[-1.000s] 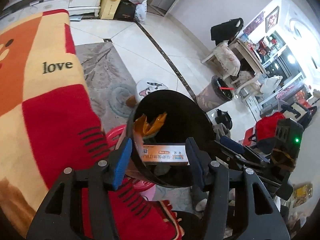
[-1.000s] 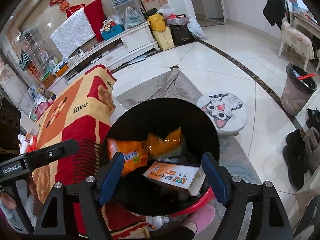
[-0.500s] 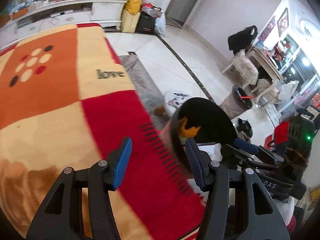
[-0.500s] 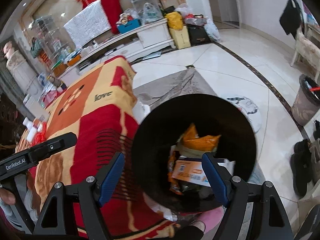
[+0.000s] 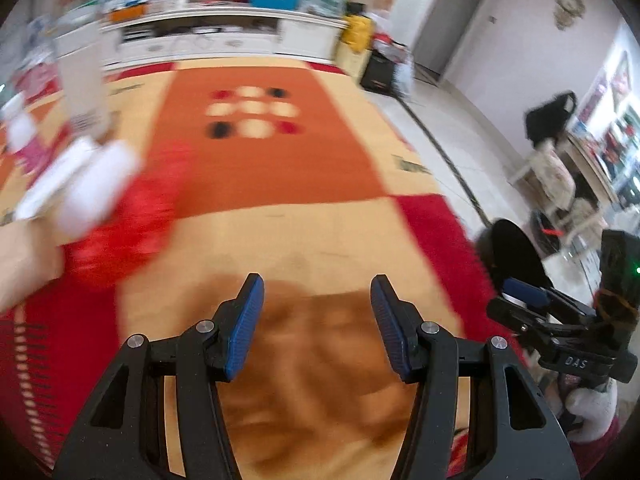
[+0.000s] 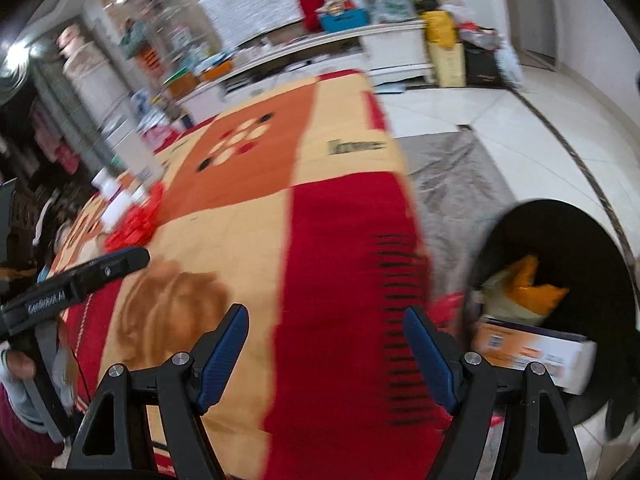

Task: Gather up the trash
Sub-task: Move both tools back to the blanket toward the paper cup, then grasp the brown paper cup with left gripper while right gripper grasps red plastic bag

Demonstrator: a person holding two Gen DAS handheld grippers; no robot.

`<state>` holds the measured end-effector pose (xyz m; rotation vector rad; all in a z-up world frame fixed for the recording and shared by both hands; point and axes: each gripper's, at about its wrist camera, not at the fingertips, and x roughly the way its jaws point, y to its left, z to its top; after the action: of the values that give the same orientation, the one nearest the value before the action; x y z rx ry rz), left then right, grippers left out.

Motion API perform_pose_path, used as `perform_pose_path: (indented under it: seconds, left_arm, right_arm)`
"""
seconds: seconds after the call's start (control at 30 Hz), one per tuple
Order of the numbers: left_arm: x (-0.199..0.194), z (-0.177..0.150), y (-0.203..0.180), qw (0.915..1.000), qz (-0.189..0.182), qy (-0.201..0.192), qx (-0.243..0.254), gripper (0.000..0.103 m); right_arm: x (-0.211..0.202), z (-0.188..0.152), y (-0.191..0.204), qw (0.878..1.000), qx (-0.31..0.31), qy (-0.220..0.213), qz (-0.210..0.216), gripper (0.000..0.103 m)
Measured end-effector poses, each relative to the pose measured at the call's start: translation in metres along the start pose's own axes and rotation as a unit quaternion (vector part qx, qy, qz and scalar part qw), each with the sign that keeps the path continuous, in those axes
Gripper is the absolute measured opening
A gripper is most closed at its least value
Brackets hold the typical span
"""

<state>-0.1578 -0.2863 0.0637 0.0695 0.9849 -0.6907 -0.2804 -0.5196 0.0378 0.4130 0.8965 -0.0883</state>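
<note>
While both hover over the blanket (image 5: 280, 184), left tool (image 5: 316, 324) gapes empty; right tool (image 6: 326, 356) likewise, bin (image 6: 560, 232) beside.

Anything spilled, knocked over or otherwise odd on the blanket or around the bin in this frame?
Nothing stands out. The black bin stands beside the blanket with the orange wrapper and carton inside it. Blurred white bottles and red bits lie at the blanket's far side. Both grippers are open and empty.
</note>
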Motion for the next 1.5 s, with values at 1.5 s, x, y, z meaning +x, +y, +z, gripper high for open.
perform_pose_path:
  seconds: [1.5]
  left_arm:
    - [-0.090, -0.028, 0.245, 0.9834, -0.069, 0.033, -0.165, 0.063]
  right_arm:
    - [0.162, 0.073, 0.224, 0.981, -0.075, 0.063, 0.167, 0.039]
